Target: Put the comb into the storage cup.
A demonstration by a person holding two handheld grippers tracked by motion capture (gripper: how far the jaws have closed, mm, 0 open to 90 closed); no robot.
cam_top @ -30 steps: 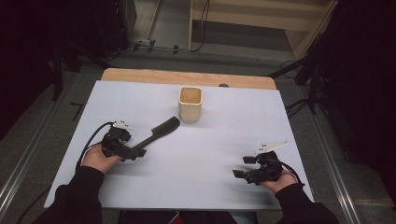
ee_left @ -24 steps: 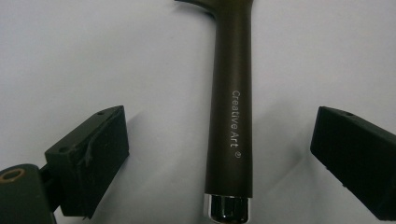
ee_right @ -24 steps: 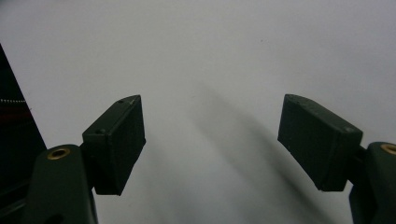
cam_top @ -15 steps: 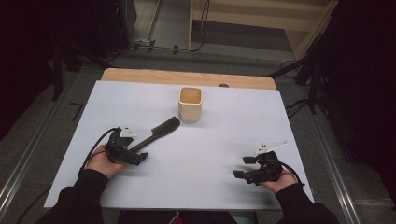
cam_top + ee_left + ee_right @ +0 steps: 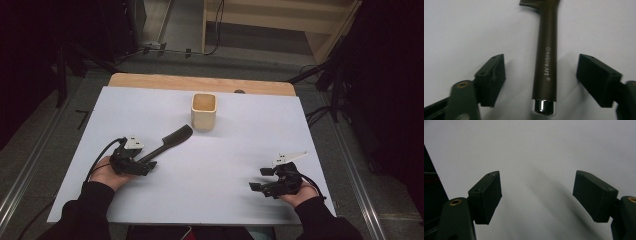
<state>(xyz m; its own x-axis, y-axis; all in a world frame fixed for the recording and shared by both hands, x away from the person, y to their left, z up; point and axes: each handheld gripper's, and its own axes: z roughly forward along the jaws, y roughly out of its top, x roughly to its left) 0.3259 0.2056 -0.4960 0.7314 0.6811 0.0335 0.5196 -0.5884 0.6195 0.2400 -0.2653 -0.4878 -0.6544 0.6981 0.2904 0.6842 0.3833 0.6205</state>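
Note:
A dark brush (image 5: 170,139) with a black bristle head lies flat on the white sheet, its handle pointing toward my left gripper (image 5: 145,163). In the left gripper view the handle (image 5: 546,62), printed "Creative Art" and capped in chrome, runs between my left gripper (image 5: 541,80) jaws. There is a gap on both sides; the pads do not touch it. These jaws have just been closing around the handle. My right gripper (image 5: 259,179) rests at the near right of the sheet. Its jaws (image 5: 537,195) stand wide open over bare white surface.
A small wooden cup (image 5: 204,111) stands upright at the back middle of the white sheet (image 5: 260,130), just beyond the brush head. A wooden table edge (image 5: 150,80) shows behind the sheet. Dark floor and cables surround the table.
My left gripper has drawn slightly back toward the near edge, along the brush handle. The brush, the cup and the right gripper have stayed put.

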